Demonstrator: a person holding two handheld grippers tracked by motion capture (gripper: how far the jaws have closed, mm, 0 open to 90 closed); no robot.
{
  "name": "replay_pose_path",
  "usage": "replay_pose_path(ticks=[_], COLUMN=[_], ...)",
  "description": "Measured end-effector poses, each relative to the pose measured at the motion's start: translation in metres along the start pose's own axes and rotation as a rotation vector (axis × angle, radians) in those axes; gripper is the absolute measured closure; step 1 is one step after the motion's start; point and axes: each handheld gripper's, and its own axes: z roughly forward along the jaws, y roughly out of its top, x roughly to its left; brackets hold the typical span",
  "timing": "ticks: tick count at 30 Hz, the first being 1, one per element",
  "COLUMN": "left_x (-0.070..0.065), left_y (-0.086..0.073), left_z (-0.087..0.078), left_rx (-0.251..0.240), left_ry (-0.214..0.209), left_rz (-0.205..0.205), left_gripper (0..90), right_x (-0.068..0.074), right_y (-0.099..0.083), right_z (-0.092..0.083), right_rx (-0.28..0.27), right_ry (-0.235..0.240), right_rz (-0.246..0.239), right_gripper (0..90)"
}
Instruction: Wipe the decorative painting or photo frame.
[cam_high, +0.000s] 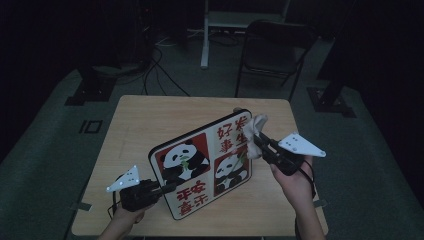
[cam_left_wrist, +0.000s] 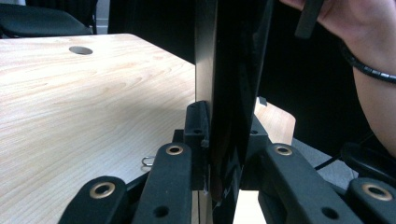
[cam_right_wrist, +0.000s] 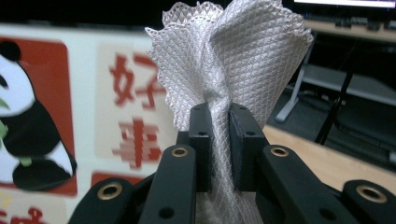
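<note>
A square board (cam_high: 202, 165) printed with pandas and red characters stands on edge on the wooden table (cam_high: 150, 120), tilted back. My left gripper (cam_high: 162, 189) is shut on its lower left edge; in the left gripper view the dark board edge (cam_left_wrist: 224, 93) runs up between the jaws. My right gripper (cam_high: 257, 142) is shut on a pale waffle-weave cloth (cam_high: 252, 132), held against the board's upper right part. In the right gripper view the cloth (cam_right_wrist: 233, 60) fans out above the jaws, with the board's face (cam_right_wrist: 70, 107) close behind on the left.
A folding chair (cam_high: 272, 50) and a white stand (cam_high: 205, 35) sit on the floor beyond the table, with cables nearby. The table has a round hole (cam_left_wrist: 80, 50) in its top and a small clip (cam_left_wrist: 148, 161) lying by the left gripper.
</note>
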Motion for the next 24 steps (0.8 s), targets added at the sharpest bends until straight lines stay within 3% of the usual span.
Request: replay_pose_path(ticks=[5, 11, 18, 24], left_x=[0.0, 0.0, 0.001, 0.001], left_y=[0.0, 0.0, 0.0, -0.001], left_z=[0.0, 0.0, 0.0, 0.0], left_rx=[-0.001, -0.005, -0.003, -0.005], left_ry=[0.004, 0.003, -0.005, -0.008], left_rz=[0.001, 0.001, 0.017, 0.02], left_gripper=[79.6, 79.7, 79.5, 79.0], right_x=[0.008, 0.017, 0.022, 0.024], right_y=[0.02, 0.032, 0.03, 0.024], right_z=[0.011, 0.027, 0.047, 0.052], right_rx=[-0.021, -0.027, 0.026, 0.041], right_ry=[0.017, 0.038, 0.029, 0.011], right_rz=[-0.03, -0.047, -0.063, -0.078], right_gripper=[80.6, 80.6, 80.5, 80.7])
